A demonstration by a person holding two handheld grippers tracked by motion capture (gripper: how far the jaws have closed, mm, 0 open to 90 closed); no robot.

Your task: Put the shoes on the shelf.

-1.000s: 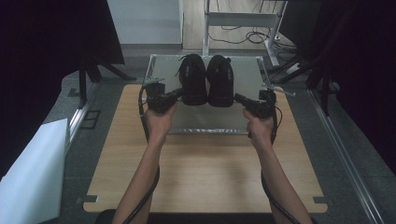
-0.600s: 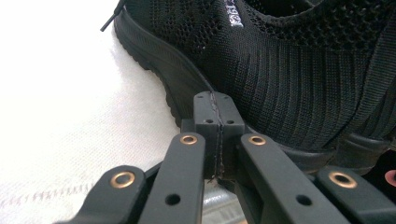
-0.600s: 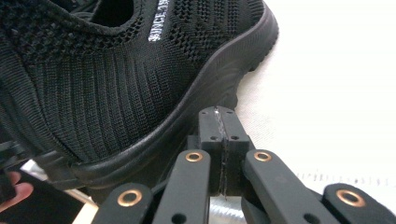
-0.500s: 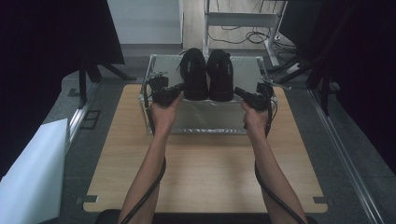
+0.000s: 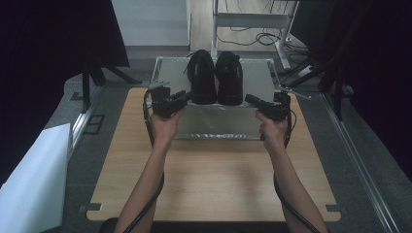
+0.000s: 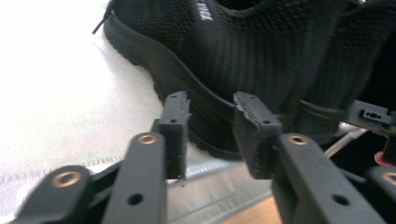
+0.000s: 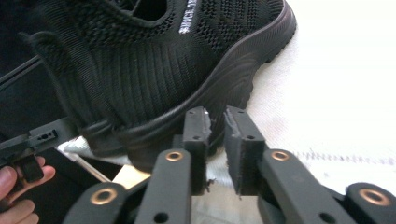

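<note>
Both tools, left (image 5: 186, 95) and right (image 5: 248, 98), are parted and empty, aimed at the shoes' (image 5: 216, 77) heels; each should straddle its heel squarely before clenching.

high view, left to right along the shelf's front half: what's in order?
left gripper → left shoe → right shoe → right gripper
</note>
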